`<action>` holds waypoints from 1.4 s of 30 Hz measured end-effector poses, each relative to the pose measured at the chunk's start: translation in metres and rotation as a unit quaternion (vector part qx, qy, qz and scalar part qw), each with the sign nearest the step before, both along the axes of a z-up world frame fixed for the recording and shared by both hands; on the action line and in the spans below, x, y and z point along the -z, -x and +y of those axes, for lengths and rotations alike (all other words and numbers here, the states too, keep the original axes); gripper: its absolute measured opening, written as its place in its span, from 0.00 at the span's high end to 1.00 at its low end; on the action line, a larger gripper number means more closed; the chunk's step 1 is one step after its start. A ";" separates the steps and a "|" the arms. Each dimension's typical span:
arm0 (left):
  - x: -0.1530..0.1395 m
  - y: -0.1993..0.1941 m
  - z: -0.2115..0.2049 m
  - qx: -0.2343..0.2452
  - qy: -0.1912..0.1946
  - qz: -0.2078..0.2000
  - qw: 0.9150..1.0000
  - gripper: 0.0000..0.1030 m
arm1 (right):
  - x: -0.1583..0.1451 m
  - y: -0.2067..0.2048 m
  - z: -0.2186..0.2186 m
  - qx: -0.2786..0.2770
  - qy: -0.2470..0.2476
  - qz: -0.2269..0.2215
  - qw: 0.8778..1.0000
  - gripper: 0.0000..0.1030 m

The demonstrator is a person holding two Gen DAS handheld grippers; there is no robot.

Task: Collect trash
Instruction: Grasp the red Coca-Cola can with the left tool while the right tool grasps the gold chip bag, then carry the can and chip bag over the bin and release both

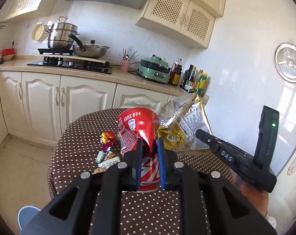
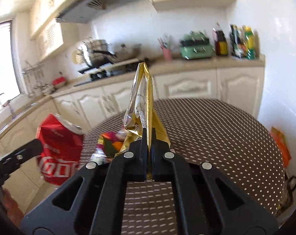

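Nearest us, our left gripper [image 1: 150,152] pinches a crushed red can [image 1: 140,135], jaws squeezed into its dented waist; the can's base is hidden behind the fingers. It hangs above the dotted table [image 1: 79,148], tilted slightly downward. Our right gripper [image 2: 148,143] is clamped flat on a gold snack bag [image 2: 143,98], also over the table. Beyond the can, small wrappers [image 1: 108,146] lie on the table; in the blurred right view they are hard to make out.

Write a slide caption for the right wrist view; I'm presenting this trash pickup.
Right gripper pinches a gold snack bag above the dotted table.
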State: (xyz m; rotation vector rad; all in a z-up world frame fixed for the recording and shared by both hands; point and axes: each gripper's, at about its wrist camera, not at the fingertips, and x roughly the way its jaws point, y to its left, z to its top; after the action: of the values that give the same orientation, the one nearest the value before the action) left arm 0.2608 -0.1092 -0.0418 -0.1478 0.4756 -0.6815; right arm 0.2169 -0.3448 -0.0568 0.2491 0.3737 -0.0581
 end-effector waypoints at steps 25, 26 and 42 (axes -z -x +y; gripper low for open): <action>0.180 -0.005 0.344 -0.296 -0.057 0.212 0.930 0.86 | 0.158 -0.080 0.394 -0.332 0.040 0.191 0.923 0.97; 0.199 -0.014 0.353 -0.306 -0.063 0.232 0.921 0.86 | 0.172 -0.087 0.403 -0.334 0.042 0.207 0.918 0.97; 0.362 -0.114 0.401 -0.325 -0.058 0.360 0.872 0.57 | 0.328 -0.167 0.463 -0.312 0.066 0.343 0.884 0.97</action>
State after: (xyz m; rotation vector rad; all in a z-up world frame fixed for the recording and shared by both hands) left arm 0.3752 0.2916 -0.4037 -0.4331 1.1182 0.1008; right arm 0.3838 0.1181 -0.3847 -0.0478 1.1408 0.4775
